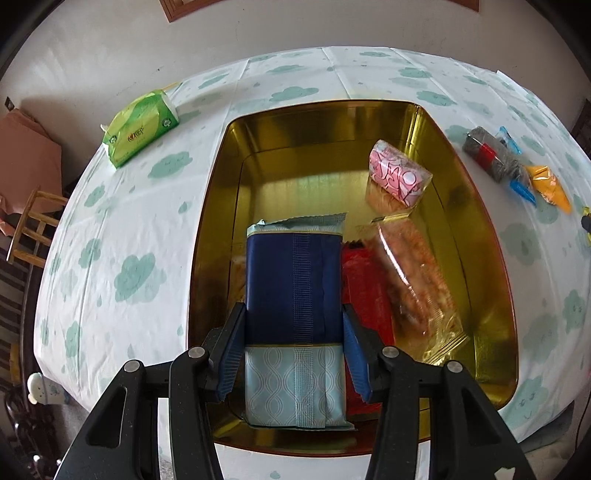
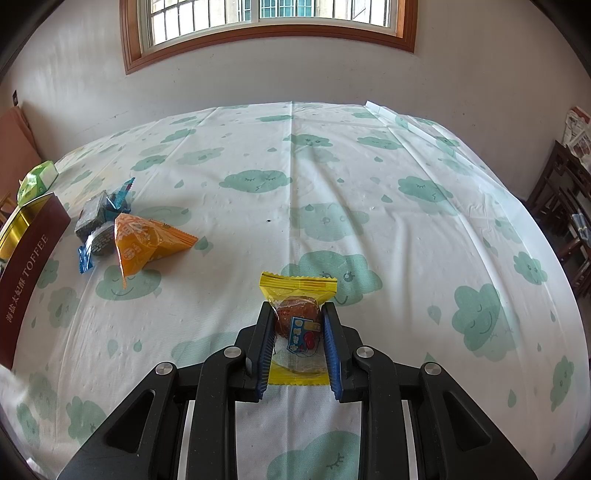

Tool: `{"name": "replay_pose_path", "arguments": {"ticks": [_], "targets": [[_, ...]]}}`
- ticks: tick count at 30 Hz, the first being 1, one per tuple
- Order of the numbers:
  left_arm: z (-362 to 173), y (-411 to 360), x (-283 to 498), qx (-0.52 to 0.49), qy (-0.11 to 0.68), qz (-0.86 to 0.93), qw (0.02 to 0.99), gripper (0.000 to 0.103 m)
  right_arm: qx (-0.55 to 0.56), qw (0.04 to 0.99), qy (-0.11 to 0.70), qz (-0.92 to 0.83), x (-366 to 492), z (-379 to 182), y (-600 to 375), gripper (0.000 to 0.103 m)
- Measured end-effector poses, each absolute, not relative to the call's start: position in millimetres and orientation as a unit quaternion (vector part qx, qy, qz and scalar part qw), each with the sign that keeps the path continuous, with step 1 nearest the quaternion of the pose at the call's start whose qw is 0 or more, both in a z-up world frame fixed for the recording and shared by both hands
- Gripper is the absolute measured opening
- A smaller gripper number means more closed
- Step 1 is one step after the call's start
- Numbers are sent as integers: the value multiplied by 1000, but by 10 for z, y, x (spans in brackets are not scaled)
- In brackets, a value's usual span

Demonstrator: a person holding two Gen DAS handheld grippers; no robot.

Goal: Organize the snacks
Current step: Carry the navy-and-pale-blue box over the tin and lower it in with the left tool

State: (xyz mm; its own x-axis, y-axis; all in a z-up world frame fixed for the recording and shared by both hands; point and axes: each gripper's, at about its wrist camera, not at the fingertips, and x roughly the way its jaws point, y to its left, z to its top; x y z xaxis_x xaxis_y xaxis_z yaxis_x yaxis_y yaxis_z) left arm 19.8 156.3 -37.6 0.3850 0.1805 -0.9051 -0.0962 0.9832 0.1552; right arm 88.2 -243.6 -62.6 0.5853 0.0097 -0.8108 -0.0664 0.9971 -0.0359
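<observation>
The left gripper is clenching a blue pack by its long edges, holding it over the gold tin, probably to slot it beside the red pack just right of the jaws. The right gripper is pinching a yellow snack lying flat on the tablecloth, seemingly readying it for the tin next.

Bright window daylight, glare inside gold tin (fisheye-bent edges, dark corners).
</observation>
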Motion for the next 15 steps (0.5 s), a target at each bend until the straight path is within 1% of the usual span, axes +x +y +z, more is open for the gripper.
{"name": "replay_pose_path", "arguments": {"ticks": [9, 11, 15], "targets": [[-412, 1573, 150, 38, 552, 87, 829, 47, -31, 890, 455, 21, 882, -625, -2426, 26], [-410, 1575, 144, 36, 551, 87, 829, 49, -31, 890, 455, 21, 883, -625, -2422, 26], [-405, 1581, 132, 28, 551, 86, 829, 51, -30, 890, 455, 21, 882, -625, -2421, 27]]}}
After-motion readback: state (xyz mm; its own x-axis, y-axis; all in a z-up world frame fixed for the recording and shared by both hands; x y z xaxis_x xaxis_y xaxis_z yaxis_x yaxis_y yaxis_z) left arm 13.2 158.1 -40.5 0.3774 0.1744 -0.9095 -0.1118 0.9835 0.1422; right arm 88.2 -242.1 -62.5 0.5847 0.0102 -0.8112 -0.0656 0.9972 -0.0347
